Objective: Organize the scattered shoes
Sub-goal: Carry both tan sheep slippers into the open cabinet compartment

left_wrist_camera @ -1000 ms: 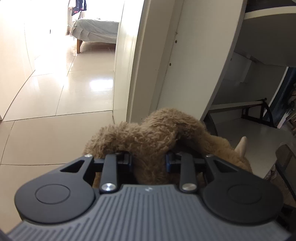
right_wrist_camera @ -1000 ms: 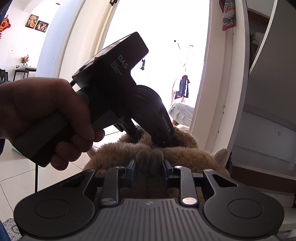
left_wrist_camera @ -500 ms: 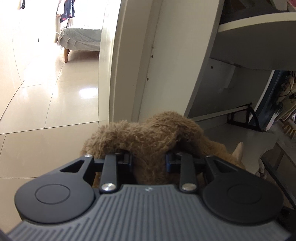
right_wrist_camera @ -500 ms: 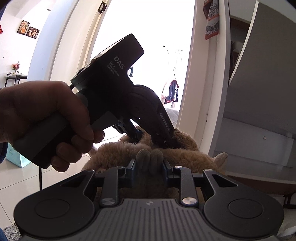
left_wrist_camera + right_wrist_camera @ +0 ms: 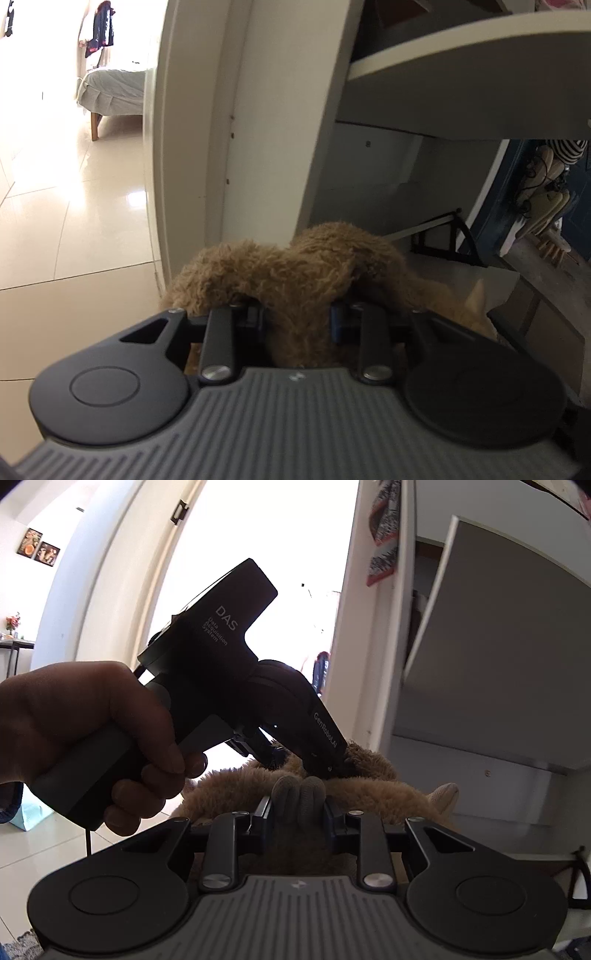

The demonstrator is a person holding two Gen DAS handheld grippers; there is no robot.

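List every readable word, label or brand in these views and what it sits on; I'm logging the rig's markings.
"DAS" on the body of the left gripper, seen from the right wrist view.
"Data Acquisition System" in small print under it, just legible.
"GenRobot.AI" along the same gripper's front arm, beside the fluffy brown slipper.
The wall pictures are too small to read.
The left wrist view shows no text.

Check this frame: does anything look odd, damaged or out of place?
Nothing looks damaged or spilled. Both the left gripper and the right gripper are clamped on brown fuzzy slippers, carried beside the open white cabinet. Whether this is one slipper or two is unclear.
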